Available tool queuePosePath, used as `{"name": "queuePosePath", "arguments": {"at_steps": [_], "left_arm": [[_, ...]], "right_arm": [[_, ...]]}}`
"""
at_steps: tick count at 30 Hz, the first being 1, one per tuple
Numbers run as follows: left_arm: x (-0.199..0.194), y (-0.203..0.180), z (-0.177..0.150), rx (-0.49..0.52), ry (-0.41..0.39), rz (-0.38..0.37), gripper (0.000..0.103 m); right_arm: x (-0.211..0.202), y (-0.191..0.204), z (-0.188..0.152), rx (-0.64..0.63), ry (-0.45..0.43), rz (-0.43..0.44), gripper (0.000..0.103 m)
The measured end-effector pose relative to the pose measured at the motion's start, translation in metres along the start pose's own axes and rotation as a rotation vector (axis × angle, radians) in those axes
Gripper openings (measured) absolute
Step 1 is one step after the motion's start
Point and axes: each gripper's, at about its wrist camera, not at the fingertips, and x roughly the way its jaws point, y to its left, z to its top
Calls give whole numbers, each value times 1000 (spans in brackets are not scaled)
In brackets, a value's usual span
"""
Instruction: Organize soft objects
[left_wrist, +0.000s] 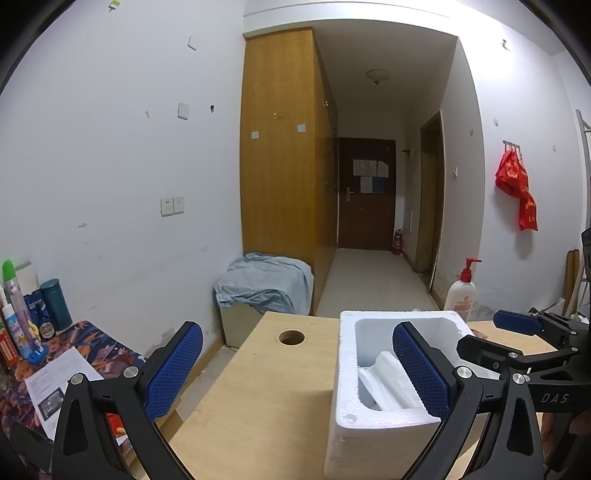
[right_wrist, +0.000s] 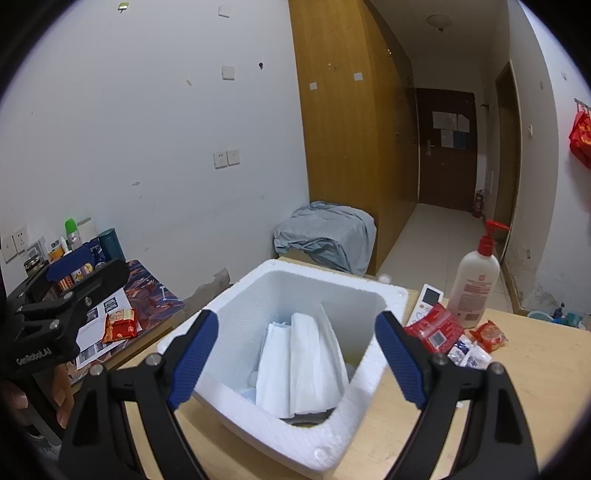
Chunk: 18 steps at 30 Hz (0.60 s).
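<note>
A white foam box (right_wrist: 258, 291) stands on the wooden table (right_wrist: 535, 369). Folded white soft packs (right_wrist: 306, 365) stand inside it; they also show in the left wrist view (left_wrist: 388, 384). My right gripper (right_wrist: 297, 358) is open and empty, hovering just above the box's near rim. My left gripper (left_wrist: 297, 369) is open and empty, to the left of the box (left_wrist: 345, 373), its right finger over the box's opening. Red snack packets (right_wrist: 434, 328) and small white-blue packets (right_wrist: 467, 352) lie on the table right of the box.
A white pump bottle (right_wrist: 476, 284) and a remote (right_wrist: 428, 299) stand behind the packets. The table has a round hole (left_wrist: 291, 337). A side desk at left holds papers, a red packet (right_wrist: 120, 325) and bottles (left_wrist: 22, 314). A cloth-covered box (left_wrist: 264, 286) sits by the wardrobe.
</note>
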Motion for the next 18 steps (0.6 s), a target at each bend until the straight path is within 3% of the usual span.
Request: {"name": "queuePosePath", "arguments": {"at_steps": [8,18], "left_arm": [[-8,-21,0,13,-8,-42,103],[-14,-58,0,33,-9,-119,103]], "right_arm": [[-28,-16,-6,25,-29,-46,90],[-69,-48,-16,71,-59,-146,103]]}}
